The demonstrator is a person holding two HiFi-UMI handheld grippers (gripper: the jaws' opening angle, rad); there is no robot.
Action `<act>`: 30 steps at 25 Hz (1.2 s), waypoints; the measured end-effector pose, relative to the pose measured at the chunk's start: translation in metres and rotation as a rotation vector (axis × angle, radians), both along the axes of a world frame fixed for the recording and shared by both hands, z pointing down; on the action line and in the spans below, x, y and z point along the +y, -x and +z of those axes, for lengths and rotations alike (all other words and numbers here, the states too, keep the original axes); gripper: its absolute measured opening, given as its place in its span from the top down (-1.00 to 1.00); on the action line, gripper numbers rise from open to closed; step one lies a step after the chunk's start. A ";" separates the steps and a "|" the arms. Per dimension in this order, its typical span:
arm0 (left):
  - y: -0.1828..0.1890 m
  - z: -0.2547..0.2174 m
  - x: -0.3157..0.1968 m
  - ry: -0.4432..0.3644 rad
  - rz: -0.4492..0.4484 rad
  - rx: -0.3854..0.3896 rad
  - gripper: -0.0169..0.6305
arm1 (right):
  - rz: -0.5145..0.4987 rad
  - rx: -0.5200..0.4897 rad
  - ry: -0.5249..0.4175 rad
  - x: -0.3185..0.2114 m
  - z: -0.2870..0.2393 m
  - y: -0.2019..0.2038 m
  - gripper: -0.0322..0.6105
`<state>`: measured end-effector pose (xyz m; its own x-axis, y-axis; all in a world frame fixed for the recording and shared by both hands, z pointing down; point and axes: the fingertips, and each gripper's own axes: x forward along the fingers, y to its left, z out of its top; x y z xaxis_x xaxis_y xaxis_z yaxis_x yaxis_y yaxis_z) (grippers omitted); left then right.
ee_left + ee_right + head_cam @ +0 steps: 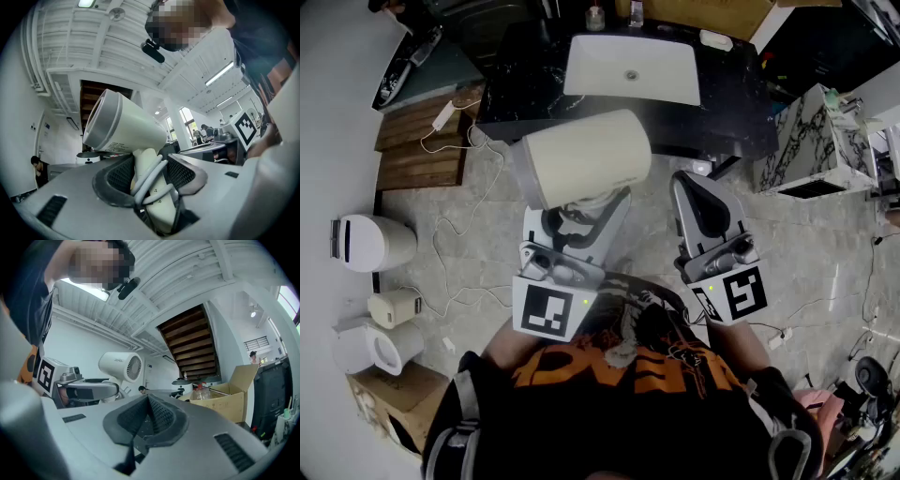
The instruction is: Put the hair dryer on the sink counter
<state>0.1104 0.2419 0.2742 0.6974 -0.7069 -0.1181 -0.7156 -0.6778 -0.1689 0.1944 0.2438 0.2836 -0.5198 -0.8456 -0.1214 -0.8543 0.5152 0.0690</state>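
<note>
hair dryer (586, 155) handle and cord pinched in left gripper (584, 208), right gripper (694, 186) pressed together, empty, sink counter (731, 94) beyond

No legible text: print on the hair dryer (124, 127) too small, orange lettering on the shirt (649, 373) unclear

Your hair dryer (586, 155) is cream-white, with a fat round barrel and a short handle (161, 211) that has its pale cord (151, 174) wound round it. Your left gripper (578, 217) clamps that handle, so the dryer is up in the air, handle down and barrel lying crosswise, with its grilled back end towards your right. In the head view it hangs over the near edge of the sink counter (517, 89), a black marbled top with a white rectangular basin (628, 70) set in it.
</note>
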 end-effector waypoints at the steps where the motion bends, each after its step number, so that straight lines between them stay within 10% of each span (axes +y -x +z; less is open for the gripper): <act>1: -0.001 0.001 -0.001 0.003 -0.001 0.000 0.23 | -0.002 0.000 0.000 0.000 0.000 -0.001 0.85; 18: -0.023 -0.006 -0.007 0.000 -0.040 0.000 0.23 | -0.012 -0.047 0.063 -0.015 0.018 -0.033 0.85; 30: 0.027 0.001 -0.112 0.014 -0.111 0.035 0.23 | -0.062 -0.019 0.065 -0.117 0.018 0.009 0.85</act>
<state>0.0832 0.1295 0.2756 0.6103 -0.7814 -0.1304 -0.7917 -0.5961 -0.1335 0.1858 0.1273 0.3016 -0.5693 -0.8184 -0.0780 -0.8216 0.5698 0.0177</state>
